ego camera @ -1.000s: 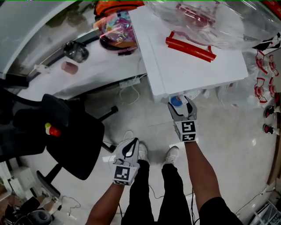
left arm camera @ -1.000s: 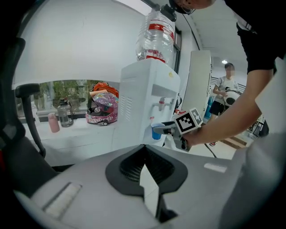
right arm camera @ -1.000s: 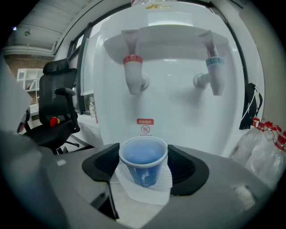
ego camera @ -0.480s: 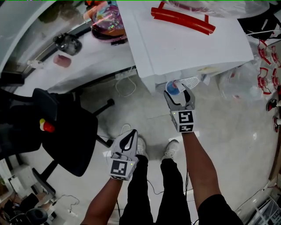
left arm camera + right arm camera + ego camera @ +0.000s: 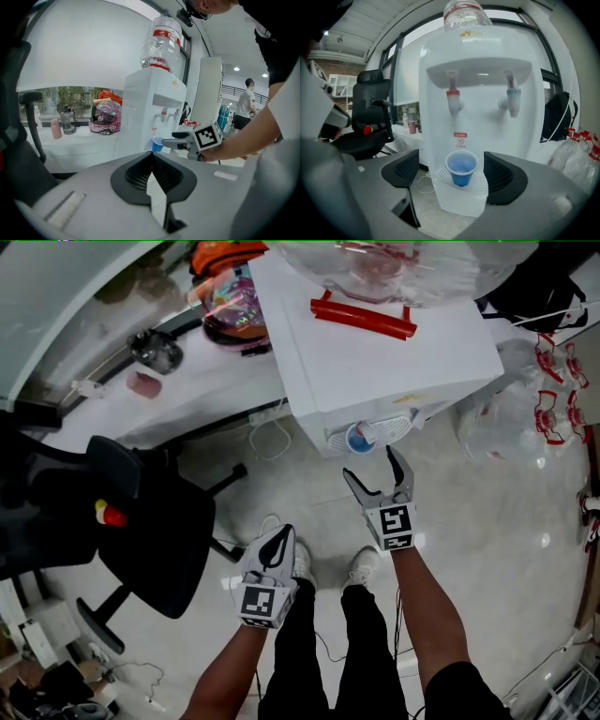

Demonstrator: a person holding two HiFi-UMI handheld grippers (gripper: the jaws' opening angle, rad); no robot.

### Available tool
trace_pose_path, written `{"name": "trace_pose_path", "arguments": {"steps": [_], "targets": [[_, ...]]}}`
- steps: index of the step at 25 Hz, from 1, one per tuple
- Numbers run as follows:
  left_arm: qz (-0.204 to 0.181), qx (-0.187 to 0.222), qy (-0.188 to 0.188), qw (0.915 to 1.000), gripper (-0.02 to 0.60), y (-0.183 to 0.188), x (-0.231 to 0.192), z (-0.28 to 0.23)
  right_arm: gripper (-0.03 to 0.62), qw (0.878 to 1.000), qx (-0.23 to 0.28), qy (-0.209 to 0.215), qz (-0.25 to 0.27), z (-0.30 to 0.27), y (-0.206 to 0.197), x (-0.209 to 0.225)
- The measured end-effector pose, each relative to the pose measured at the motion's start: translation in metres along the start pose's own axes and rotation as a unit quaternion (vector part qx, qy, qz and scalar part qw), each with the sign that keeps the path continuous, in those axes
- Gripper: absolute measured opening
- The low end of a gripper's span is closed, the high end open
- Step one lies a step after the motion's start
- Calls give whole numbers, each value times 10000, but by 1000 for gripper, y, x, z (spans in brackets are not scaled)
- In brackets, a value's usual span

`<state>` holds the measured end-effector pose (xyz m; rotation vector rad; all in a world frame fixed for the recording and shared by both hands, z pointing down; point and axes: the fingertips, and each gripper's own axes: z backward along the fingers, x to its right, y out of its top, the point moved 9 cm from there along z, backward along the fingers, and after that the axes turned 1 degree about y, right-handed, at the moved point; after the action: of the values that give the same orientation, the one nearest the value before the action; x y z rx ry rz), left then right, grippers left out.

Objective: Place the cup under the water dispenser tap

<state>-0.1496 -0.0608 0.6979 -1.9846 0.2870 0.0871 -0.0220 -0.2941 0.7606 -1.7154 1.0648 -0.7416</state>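
A blue plastic cup (image 5: 461, 168) stands upright on the drip tray of the white water dispenser (image 5: 487, 117), roughly below its red tap (image 5: 453, 101); a blue tap (image 5: 512, 101) is to the right. From above, the cup (image 5: 359, 438) shows at the dispenser's front. My right gripper (image 5: 370, 465) is open, its jaws have just been opening, and the cup stands free just beyond its fingertips with nothing between them. My left gripper (image 5: 278, 542) hangs lower at the left, shut and empty, and sees the cup (image 5: 157, 144) from the side.
A black office chair (image 5: 141, 531) stands at the left. The white desk (image 5: 206, 381) behind carries a pink helmet (image 5: 234, 310), a bottle (image 5: 155, 351) and a pink tumbler (image 5: 145, 383). Plastic bags with bottles (image 5: 506, 427) lie right of the dispenser. The person's shoes (image 5: 366, 568) are below.
The right gripper's jaws spread wider and drew back from the dispenser, leaving the cup on the tray. The left gripper has stayed where it was.
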Motion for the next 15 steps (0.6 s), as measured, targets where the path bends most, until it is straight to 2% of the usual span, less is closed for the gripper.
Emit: {"name": "trace_pose_path", "arguments": {"steps": [4, 6, 10, 13, 15], "targets": [[-234, 6, -157, 9996, 15, 38, 12, 9, 371, 9988, 47, 338, 356, 58, 34, -21], [-213, -77, -242, 9995, 15, 58, 20, 13, 299, 9976, 60, 358, 595, 87, 60, -28], [-101, 44, -504, 9987, 15, 94, 32, 23, 155, 9977, 189, 105, 641, 141, 111, -42], [4, 349, -711, 9969, 15, 133, 42, 35, 82, 9986, 410, -163, 299, 177, 145, -44], [-60, 506, -833, 9952, 15, 164, 54, 44, 9, 9984, 462, -272, 204, 200, 165, -44]]}}
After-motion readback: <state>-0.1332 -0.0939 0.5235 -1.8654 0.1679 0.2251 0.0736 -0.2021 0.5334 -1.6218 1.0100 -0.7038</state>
